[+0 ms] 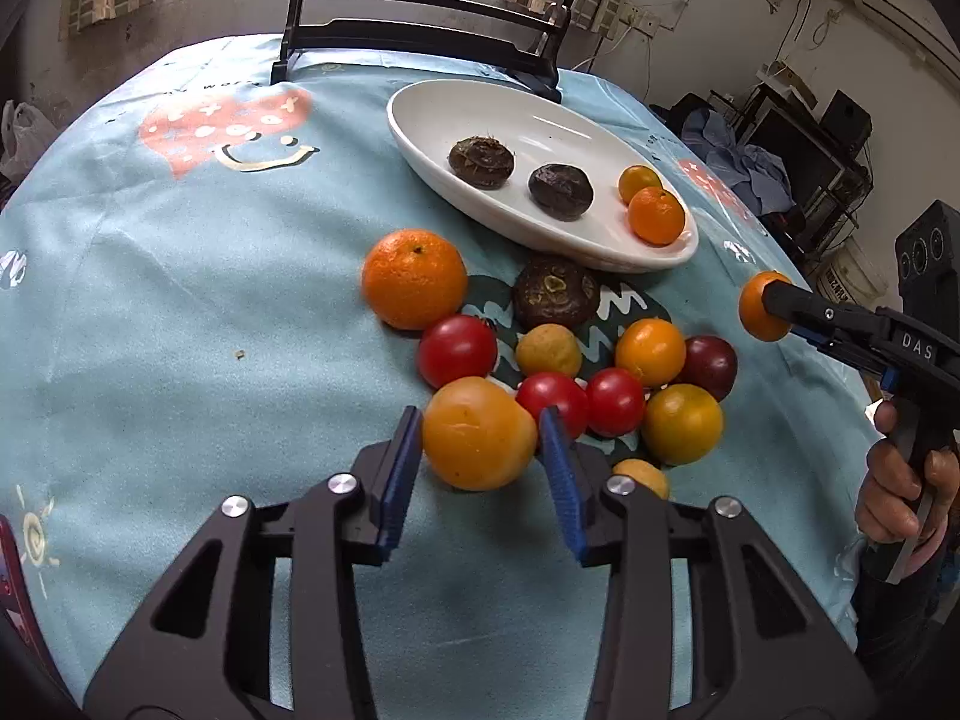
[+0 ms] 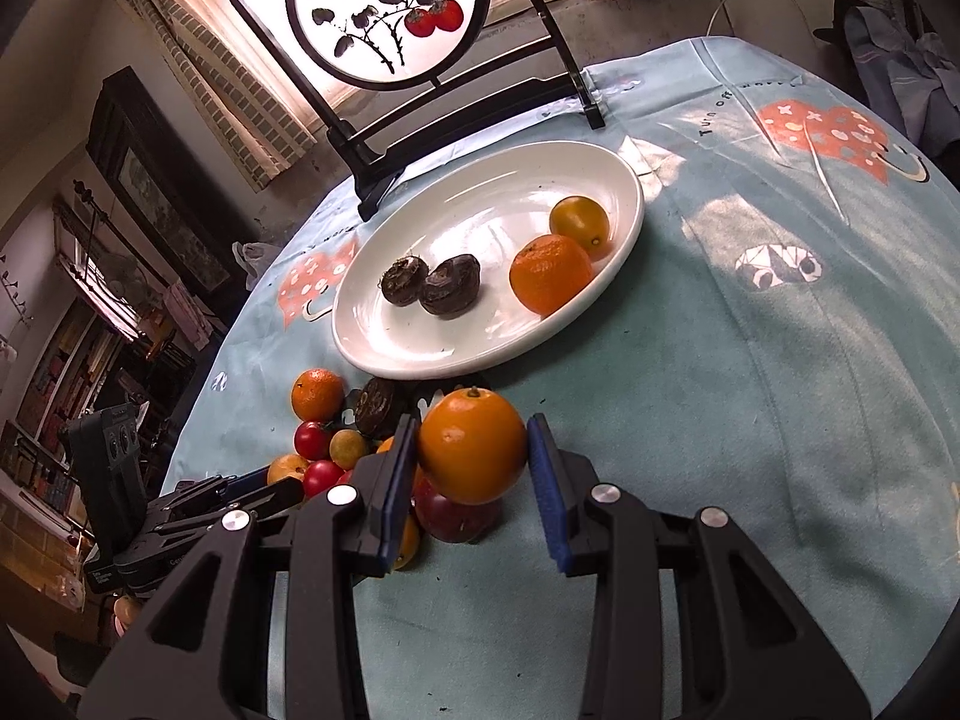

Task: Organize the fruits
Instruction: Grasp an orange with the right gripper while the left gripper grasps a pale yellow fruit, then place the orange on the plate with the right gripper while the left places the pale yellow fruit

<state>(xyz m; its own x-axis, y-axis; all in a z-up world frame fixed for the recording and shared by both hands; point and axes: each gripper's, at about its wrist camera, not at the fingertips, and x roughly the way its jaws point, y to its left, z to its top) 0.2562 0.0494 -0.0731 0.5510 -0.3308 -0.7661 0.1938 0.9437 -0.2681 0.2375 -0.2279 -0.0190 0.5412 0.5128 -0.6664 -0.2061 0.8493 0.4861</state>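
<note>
The tabletop [image 1: 150, 300] carries a white plate [image 2: 384, 354] with four fruits already in it, and before it a heap of loose fruits [image 1: 600, 372] still waiting — so the sorting looks about a quarter done. The right tongs [image 2: 474, 459] hold a small orange [image 2: 471, 447] lifted above the heap, pads against both its sides; the next move, I judge, is to carry it forward over the plate and release it gently. The left tongs [image 1: 480, 444] stand wide around a yellow-orange fruit [image 1: 477, 435] — close on both sides, grip not yet clear.
</note>
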